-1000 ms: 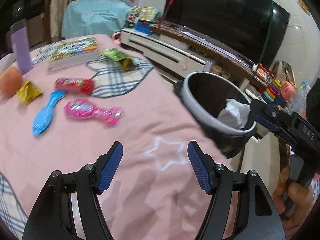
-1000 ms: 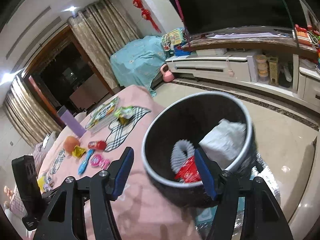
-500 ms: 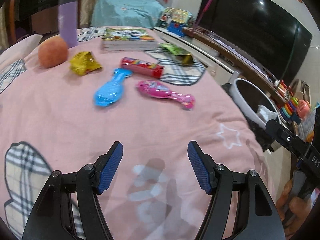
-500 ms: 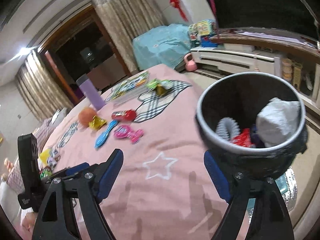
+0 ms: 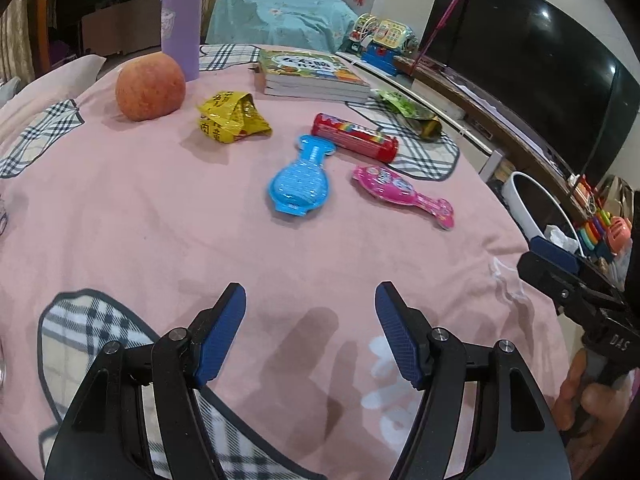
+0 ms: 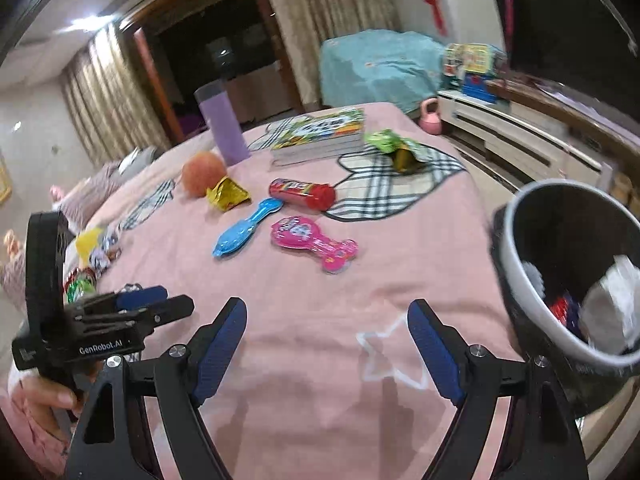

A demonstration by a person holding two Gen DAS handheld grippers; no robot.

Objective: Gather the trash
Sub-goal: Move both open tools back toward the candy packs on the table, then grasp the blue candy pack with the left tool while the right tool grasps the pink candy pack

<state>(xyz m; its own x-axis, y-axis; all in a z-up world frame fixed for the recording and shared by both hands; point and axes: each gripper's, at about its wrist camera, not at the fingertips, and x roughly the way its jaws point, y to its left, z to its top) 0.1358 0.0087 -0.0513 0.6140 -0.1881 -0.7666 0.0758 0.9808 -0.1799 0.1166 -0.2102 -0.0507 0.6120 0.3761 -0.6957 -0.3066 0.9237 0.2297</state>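
Beside the bed, the bin (image 6: pixel 560 280) already holds some trash, while yellow wrapper (image 5: pixel 232 118), green wrapper (image 5: pixel 412 114) and others lie uncollected; left gripper (image 5: pixel 310 336) and right gripper (image 6: pixel 328 354) hover, fingers spread, empty.

A blanket (image 5: pixel 160 220) held everything. At the far side stood a cup (image 5: pixel 180 20), with an apple (image 5: pixel 150 86) in front of it and a stack of books (image 5: pixel 312 74) to its right. A crumpled wrapper (image 5: pixel 230 117) lay right of the apple. Nearer lay a candy tube (image 5: pixel 354 137), and in front of it two toy packs (image 5: pixel 298 182) (image 5: pixel 402 192) side by side. Another wrapper (image 5: pixel 410 114) lay behind the tube. A bin (image 6: pixel 568 280) stood past the blanket's right edge, with what looked like paper (image 6: pixel 608 308) inside.
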